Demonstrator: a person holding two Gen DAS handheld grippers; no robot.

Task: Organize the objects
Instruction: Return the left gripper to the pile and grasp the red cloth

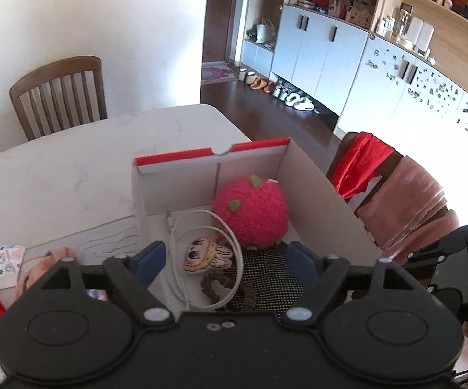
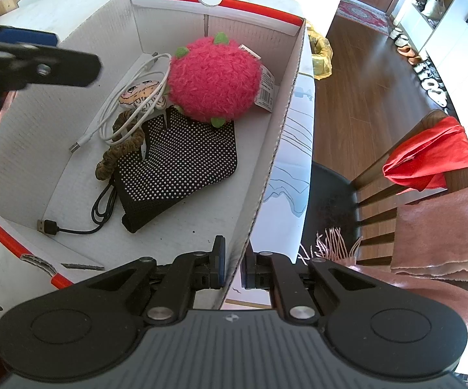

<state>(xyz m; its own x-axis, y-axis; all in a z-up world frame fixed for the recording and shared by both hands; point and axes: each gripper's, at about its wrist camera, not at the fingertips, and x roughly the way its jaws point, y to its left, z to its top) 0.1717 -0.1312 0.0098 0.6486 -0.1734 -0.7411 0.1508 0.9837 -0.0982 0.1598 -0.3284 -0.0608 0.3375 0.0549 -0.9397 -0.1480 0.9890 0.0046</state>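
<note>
Your right gripper (image 2: 233, 267) was clamped on the box (image 2: 293, 74) wall. Your left gripper (image 1: 225, 261) gaped empty above it. Inside lay the pink plush (image 2: 214, 82), cables and glove (image 2: 182, 168); oddments beside the box still waited.

We hold the left gripper (image 1: 225, 261) tilted downward, jaws spread wide and empty. The right gripper (image 2: 233, 267) points steeply down, jaws clamped.
</note>
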